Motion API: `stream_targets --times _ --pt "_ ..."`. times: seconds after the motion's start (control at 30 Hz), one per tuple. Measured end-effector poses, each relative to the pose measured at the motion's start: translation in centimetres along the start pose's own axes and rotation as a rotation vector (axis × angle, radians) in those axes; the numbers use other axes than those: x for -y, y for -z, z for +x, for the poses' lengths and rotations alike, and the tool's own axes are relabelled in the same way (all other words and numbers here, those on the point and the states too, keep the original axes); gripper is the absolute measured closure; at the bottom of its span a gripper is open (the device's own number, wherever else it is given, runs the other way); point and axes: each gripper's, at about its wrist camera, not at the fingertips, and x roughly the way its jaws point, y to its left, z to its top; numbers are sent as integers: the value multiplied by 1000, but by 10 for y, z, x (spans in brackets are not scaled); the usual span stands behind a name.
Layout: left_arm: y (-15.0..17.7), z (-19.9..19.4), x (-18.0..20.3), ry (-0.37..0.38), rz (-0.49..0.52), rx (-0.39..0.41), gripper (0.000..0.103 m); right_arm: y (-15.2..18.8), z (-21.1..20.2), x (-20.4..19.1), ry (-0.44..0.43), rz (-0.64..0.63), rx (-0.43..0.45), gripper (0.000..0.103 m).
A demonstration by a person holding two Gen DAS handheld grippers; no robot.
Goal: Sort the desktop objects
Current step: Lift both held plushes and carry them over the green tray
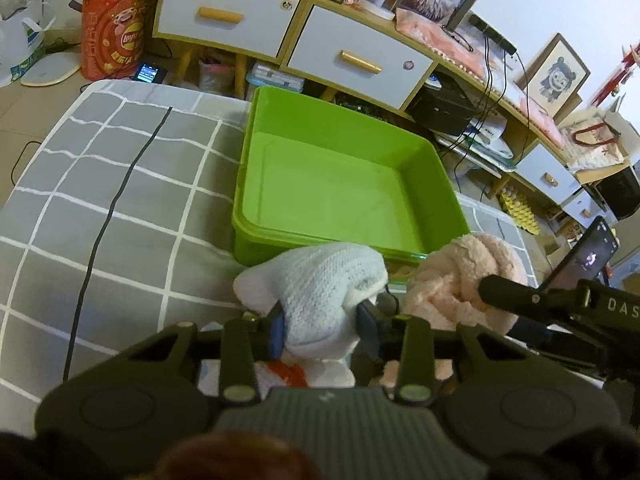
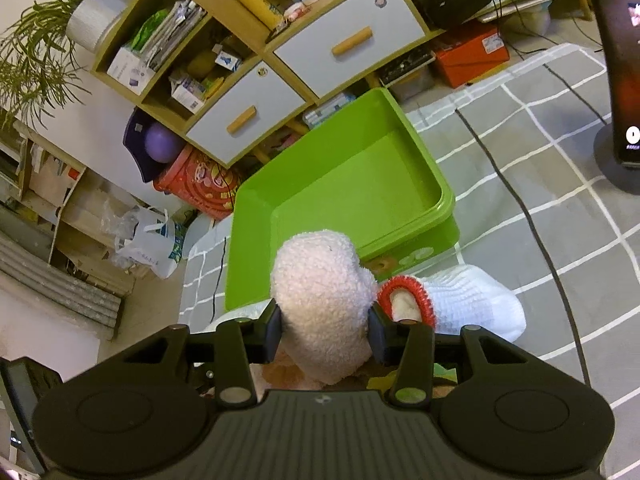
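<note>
A green plastic bin (image 1: 400, 152) stands empty on the grey checked cloth (image 1: 120, 184); it also shows in the right wrist view (image 2: 256, 216). My left gripper (image 1: 322, 330) is shut on a white knitted sock (image 1: 328, 280) with a red cuff, just in front of the bin's near wall. My right gripper (image 2: 324, 330) is shut on a fluffy pink sock (image 2: 324, 300), held near the bin's corner. The pink sock (image 1: 456, 276) and the right gripper's finger show at the right of the left wrist view. The white sock (image 2: 468, 300) lies right of the pink one.
A black cable (image 1: 112, 208) runs across the cloth left of the bin. A phone on a stand (image 1: 584, 256) is at the right. A wooden drawer unit (image 1: 280, 28) and a red drum (image 1: 112, 28) stand beyond the cloth's far edge.
</note>
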Motion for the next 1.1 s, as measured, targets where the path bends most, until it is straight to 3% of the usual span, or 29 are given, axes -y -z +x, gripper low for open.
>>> stream_targets --times 0.67,1.1 --pt "-24 -15 18 41 -4 156 72 -28 -17 -9 -22 76 180 59" --pt "-48 -2 17 66 -35 184 76 -44 -2 11 -7 144 253 59"
